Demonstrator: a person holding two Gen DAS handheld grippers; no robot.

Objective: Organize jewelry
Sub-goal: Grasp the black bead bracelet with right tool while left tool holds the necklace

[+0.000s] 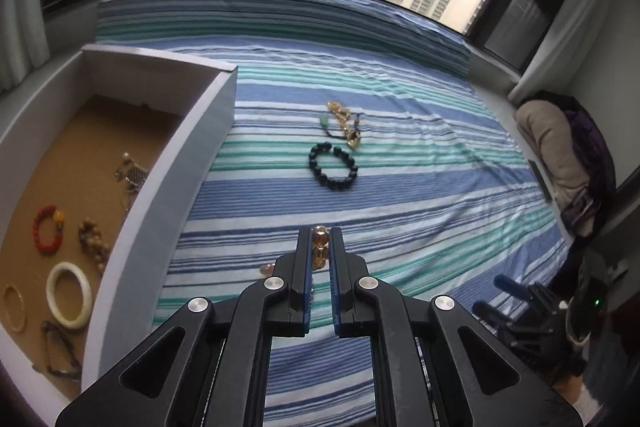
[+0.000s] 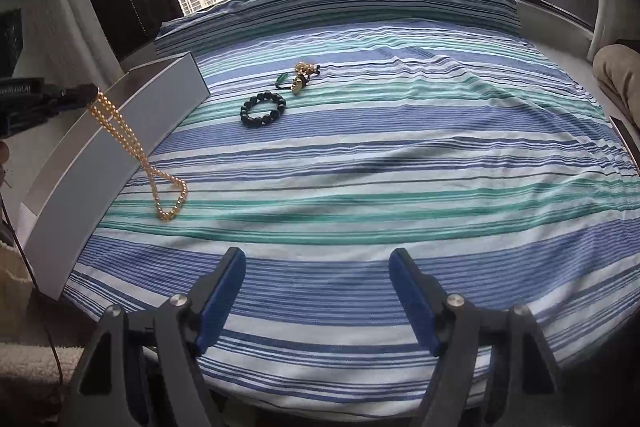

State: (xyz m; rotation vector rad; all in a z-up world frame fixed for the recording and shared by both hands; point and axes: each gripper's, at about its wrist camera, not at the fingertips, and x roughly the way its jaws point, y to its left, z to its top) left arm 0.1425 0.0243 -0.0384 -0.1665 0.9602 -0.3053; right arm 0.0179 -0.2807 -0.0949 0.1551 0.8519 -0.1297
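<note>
My left gripper (image 1: 320, 239) is shut on an amber bead necklace (image 1: 319, 247). In the right wrist view the left gripper (image 2: 86, 93) holds the necklace (image 2: 132, 147) lifted, its lower loop resting on the striped cloth beside the box wall. A black bead bracelet (image 1: 333, 166) (image 2: 263, 110) lies mid-cloth. Behind it is a tangle of gold and green jewelry (image 1: 343, 123) (image 2: 298, 77). A white box (image 1: 192, 155) (image 2: 120, 131) at left holds several bracelets, among them a red one (image 1: 48, 229) and a white bangle (image 1: 69, 295). My right gripper (image 2: 318, 267) is open and empty, low at the near cloth edge; it also shows in the left wrist view (image 1: 494, 293).
The blue, green and white striped cloth (image 1: 400, 207) (image 2: 400, 167) covers a window ledge. A beige cushion and purple cloth (image 1: 560, 155) lie at the right. Window frames and curtains stand on both sides.
</note>
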